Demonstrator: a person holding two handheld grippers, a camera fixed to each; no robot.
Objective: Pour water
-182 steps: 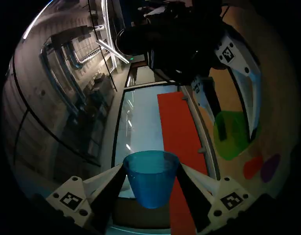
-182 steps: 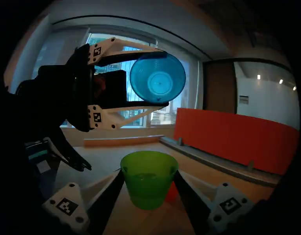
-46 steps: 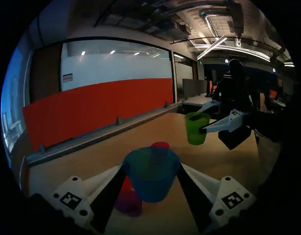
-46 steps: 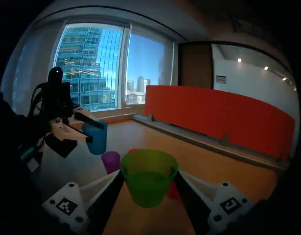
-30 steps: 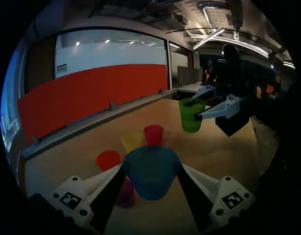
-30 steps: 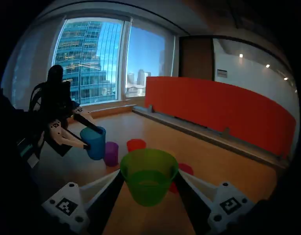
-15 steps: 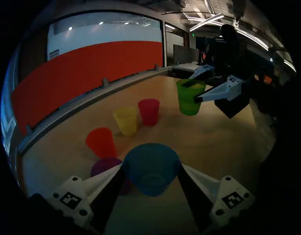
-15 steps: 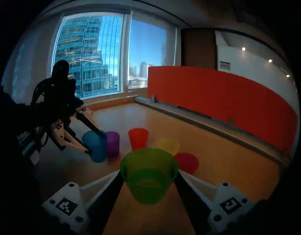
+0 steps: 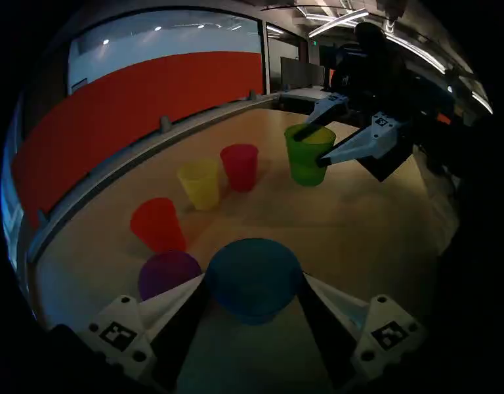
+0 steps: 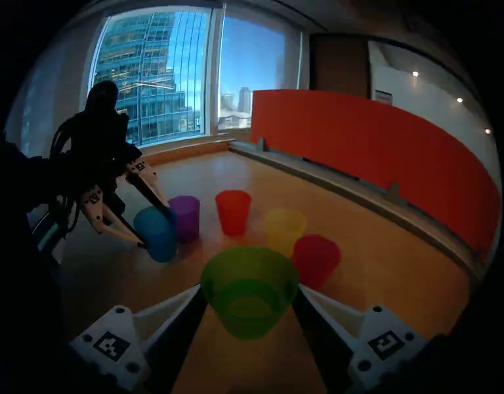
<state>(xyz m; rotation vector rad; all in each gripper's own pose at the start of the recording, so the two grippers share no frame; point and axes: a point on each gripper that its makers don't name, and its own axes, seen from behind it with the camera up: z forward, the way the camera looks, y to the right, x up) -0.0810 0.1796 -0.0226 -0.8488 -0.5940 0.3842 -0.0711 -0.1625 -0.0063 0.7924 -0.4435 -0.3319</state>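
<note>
My left gripper (image 9: 253, 292) is shut on a blue cup (image 9: 253, 279), held upright low over the wooden table (image 9: 357, 217). The right gripper view shows that blue cup (image 10: 156, 234) next to a purple cup (image 10: 184, 217). My right gripper (image 10: 249, 302) is shut on a green cup (image 10: 249, 289) with liquid in its bottom. In the left gripper view the green cup (image 9: 306, 155) hangs at the far right of the cup row, with the right gripper's white fingers (image 9: 357, 140) on its sides.
A purple cup (image 9: 167, 274), an orange cup (image 9: 157, 224), a yellow cup (image 9: 201, 184) and a red cup (image 9: 240, 167) stand in an arc on the table. An orange partition (image 9: 140, 92) runs along the far edge. Tall windows (image 10: 160, 79) lie behind the left gripper.
Six seconds ago the blue cup was tipped above the green cup. Both cups have since come down towards the table, upright, and the cup row has come into view.
</note>
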